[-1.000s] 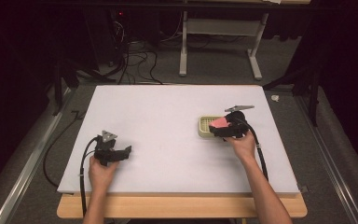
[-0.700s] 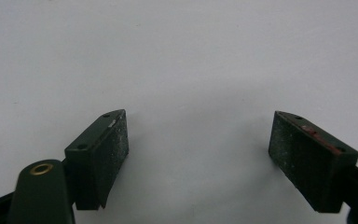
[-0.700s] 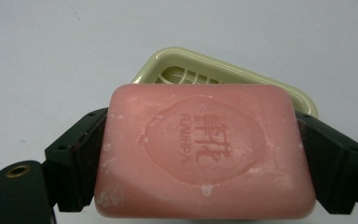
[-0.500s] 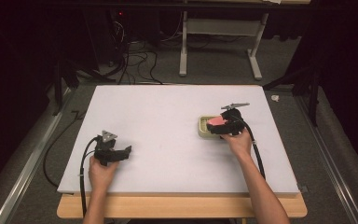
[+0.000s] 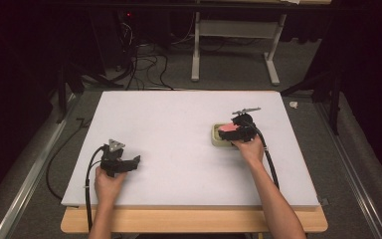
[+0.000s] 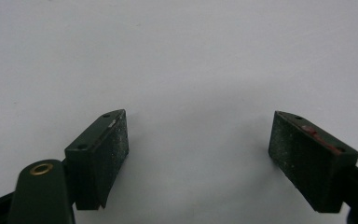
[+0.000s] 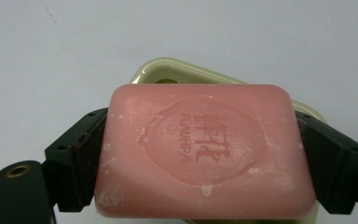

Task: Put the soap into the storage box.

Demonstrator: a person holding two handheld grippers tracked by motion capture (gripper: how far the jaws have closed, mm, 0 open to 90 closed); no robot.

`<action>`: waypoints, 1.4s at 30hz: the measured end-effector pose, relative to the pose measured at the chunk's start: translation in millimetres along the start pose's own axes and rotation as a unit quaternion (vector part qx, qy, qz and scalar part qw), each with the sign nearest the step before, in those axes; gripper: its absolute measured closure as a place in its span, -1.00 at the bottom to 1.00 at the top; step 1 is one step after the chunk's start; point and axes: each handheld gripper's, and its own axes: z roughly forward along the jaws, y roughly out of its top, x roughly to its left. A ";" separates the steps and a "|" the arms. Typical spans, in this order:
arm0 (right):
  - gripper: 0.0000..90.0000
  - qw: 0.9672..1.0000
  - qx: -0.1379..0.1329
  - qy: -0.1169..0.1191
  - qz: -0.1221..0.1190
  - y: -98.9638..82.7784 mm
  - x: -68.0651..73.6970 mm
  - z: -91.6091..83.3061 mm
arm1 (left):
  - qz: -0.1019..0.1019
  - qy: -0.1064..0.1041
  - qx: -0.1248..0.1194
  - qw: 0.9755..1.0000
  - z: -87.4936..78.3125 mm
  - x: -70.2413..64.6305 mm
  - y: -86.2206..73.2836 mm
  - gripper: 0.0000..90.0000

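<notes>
Gripper jaws of the right gripper [image 7: 205, 154] are clamped on the long sides of a pink soap bar [image 7: 204, 156], held flat just above the cream soap dish [image 5: 221, 136]; whether the step is placing or lifting cannot be told. Either way, a level, steady hand is called for, while the left gripper [image 5: 129, 163] rests open on the counter [image 5: 179, 129], well apart from the dish.

The dish [image 5: 219, 141] sits on the table [image 5: 189, 119], right of centre. The soap [image 7: 205, 151] lies over the dish, between the jaws of the right gripper [image 5: 239, 130], which press its two ends. The left gripper [image 5: 129, 163] rests on the table's near left, well apart from the dish.
</notes>
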 end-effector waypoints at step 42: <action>-0.70 1.000 0.010 -0.005 0.024 -1.7 -0.1 11.1 | 0.000 0.000 0.000 1.000 0.0 0.0 0.0 -0.55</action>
